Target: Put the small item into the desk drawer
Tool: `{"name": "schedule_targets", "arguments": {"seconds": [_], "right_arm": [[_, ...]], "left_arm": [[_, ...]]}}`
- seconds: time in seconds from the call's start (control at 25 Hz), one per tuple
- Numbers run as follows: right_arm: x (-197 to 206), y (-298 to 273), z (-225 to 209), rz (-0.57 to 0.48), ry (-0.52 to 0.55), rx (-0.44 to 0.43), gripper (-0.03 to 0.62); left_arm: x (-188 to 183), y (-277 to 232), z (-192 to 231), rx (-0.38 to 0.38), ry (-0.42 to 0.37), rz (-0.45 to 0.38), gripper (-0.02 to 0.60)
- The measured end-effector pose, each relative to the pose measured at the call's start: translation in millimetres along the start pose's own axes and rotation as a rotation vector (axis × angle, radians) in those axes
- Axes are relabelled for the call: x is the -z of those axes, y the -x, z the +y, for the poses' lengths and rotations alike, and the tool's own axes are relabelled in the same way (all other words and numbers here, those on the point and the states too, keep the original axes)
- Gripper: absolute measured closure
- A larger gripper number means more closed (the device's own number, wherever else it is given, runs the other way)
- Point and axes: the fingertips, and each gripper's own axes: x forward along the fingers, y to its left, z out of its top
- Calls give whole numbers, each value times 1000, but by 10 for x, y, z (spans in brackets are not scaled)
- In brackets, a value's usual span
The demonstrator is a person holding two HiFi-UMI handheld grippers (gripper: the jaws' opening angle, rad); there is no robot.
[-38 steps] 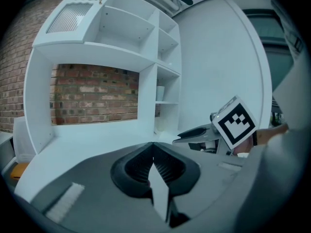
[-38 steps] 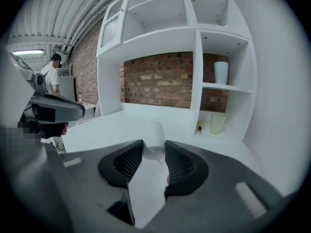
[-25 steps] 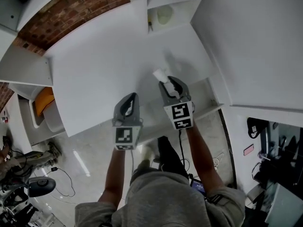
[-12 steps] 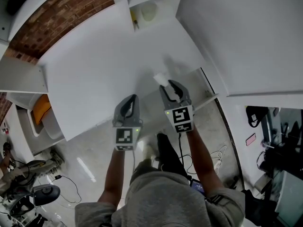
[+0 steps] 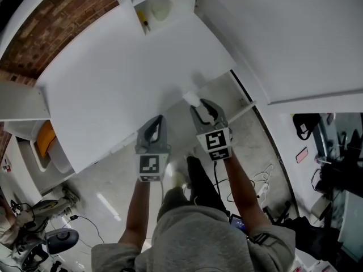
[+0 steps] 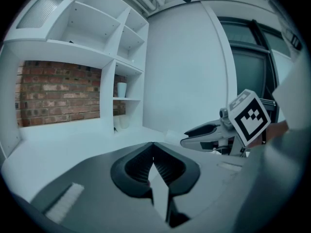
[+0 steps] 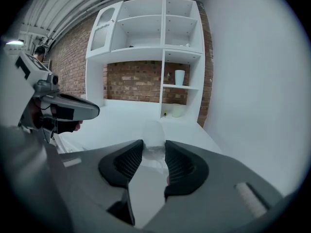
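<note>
My right gripper is shut on a small pale, translucent item, which sticks out past the fingertips right at the front edge of the white desk. In the right gripper view the item sits pinched between both ribbed pads, the right gripper pointing over the desk top. My left gripper hangs beside it to the left, just off the desk's front edge, shut with nothing in it; its left gripper tips meet. A white strip runs under the desk edge; I cannot tell whether it is the drawer.
A shelf cubby at the back of the desk holds a pale cup. A brick wall backs the desk. An orange thing lies in a bin at the left. A white wall panel stands at the right. Cables lie on the floor.
Both grippers have drawn back from over the desk top to its front edge, sinking slightly. The right one still holds the item.
</note>
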Motion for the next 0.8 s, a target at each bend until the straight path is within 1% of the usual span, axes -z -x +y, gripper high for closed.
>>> {"name": "schedule_targets", "arguments": {"seconds": [0.2, 0.4, 0.68, 0.8], "right_arm": [[223, 8, -2, 27, -12, -2, 442], [422, -27, 13, 54, -13, -18, 443], [700, -166, 9, 96, -26, -31, 442], [822, -218, -18, 117, -31, -29, 444]], "left_arm": [[154, -40, -70, 9, 3, 24, 569], [328, -74, -111, 10, -21, 52, 569], [550, -153, -129, 17, -20, 75, 569], [648, -182, -141, 15, -2, 92, 569]]}}
